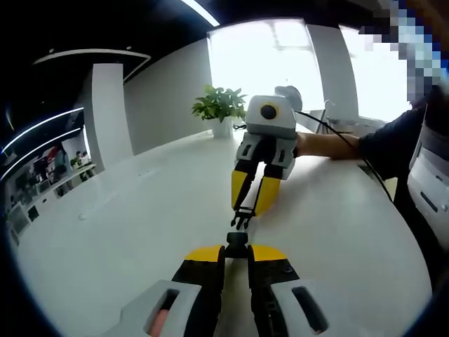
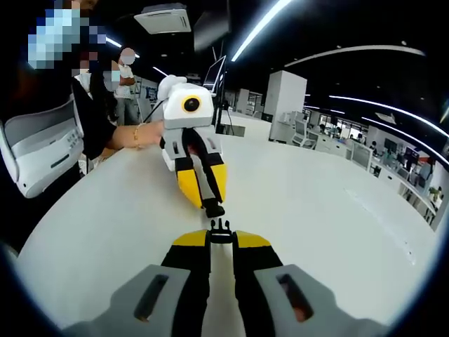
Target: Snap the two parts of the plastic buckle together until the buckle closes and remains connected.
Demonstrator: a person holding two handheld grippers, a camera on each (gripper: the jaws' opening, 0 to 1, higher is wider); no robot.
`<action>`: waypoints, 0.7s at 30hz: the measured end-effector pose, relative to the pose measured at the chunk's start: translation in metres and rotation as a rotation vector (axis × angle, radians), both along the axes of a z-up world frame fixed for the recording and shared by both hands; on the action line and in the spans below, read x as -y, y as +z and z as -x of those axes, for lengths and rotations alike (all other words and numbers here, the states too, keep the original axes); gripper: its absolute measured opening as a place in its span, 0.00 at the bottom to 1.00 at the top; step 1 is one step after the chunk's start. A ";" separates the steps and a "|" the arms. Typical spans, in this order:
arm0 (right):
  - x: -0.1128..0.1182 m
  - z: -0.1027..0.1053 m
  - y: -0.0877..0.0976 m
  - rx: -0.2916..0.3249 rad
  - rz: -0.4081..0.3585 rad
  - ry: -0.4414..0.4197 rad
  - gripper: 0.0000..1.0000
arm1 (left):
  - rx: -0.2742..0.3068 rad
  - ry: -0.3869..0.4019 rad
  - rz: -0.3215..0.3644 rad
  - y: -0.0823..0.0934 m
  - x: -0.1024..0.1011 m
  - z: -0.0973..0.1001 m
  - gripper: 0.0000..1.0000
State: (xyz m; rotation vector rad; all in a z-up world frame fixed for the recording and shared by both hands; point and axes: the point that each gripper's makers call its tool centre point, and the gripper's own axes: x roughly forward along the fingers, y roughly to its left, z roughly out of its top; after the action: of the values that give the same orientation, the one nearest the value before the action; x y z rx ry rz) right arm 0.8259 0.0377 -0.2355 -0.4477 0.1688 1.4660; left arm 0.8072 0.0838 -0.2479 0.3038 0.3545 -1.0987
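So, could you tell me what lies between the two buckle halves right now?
Nothing: in the left gripper view a bare gap of white table separates the pronged half from the socket half.

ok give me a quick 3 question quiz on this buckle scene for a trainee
1. True or false: the two buckle halves are already snapped together.
2. Multiple choice: what does the left gripper hold? A) the pronged half B) the socket half C) nothing
3. Fill in: behind the grippers, a potted ___ stands on the white table.

Key
1. False: a small gap separates the socket half from the pronged half, which the right gripper holds.
2. B: its jaws are closed on the socket half, which faces the prongs.
3. plant
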 end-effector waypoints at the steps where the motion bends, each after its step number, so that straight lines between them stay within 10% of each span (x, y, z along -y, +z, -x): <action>1: 0.000 0.001 0.000 0.002 0.000 0.002 0.11 | 0.000 -0.001 0.000 0.000 0.000 0.000 0.12; 21: -0.004 0.007 -0.001 0.013 0.007 0.025 0.11 | -0.001 -0.018 0.001 0.000 0.004 0.004 0.12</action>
State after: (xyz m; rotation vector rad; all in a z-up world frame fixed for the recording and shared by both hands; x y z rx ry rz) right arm 0.8194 0.0415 -0.2361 -0.4661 0.1584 1.4867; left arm 0.8034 0.0797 -0.2484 0.3061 0.3531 -1.1164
